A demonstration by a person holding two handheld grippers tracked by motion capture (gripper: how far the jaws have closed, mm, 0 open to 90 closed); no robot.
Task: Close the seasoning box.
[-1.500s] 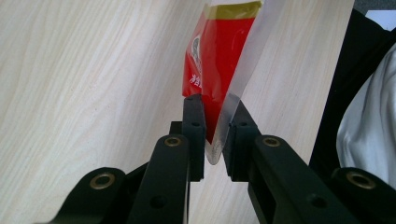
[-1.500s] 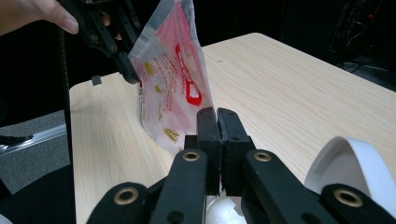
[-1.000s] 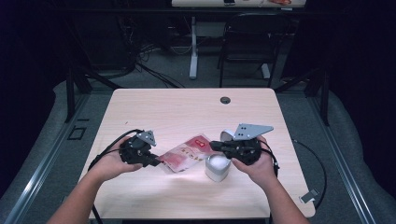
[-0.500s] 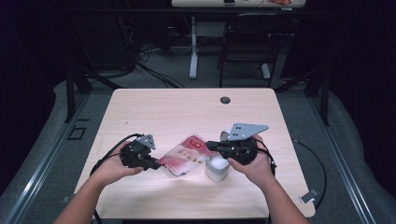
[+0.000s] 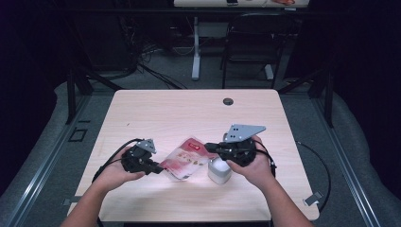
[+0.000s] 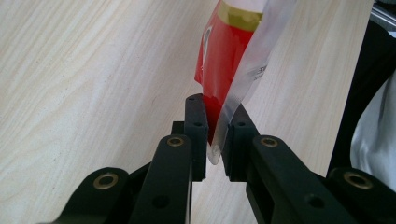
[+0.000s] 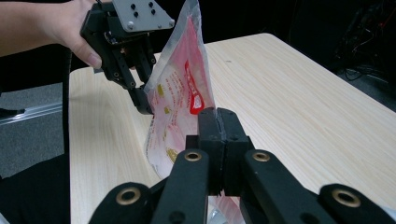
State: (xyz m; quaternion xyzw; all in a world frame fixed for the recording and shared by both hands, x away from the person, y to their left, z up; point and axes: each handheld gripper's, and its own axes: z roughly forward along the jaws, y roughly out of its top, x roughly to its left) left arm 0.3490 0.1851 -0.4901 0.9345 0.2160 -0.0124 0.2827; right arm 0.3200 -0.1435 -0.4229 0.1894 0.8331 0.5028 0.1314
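Table (image 5: 156,113): light wood, far corners dim in the high view.
Pouch (image 5: 185,158): red-and-clear, held above the table between both grippers; print unreadable.
White container (image 5: 219,171): partly hidden beneath the right gripper (image 5: 211,148), whose jaws are clamped on the pouch's edge.
Left gripper (image 6: 214,122): jaws pinching the pouch's corner, plain in the left gripper view.

Both forearms enter from the bottom of the high view. The left tool (image 5: 153,166) sits lower left, jaws pinched nearly together. The right tool (image 5: 211,148) sits at lower centre-right, jaws pressed tight, pointing left.
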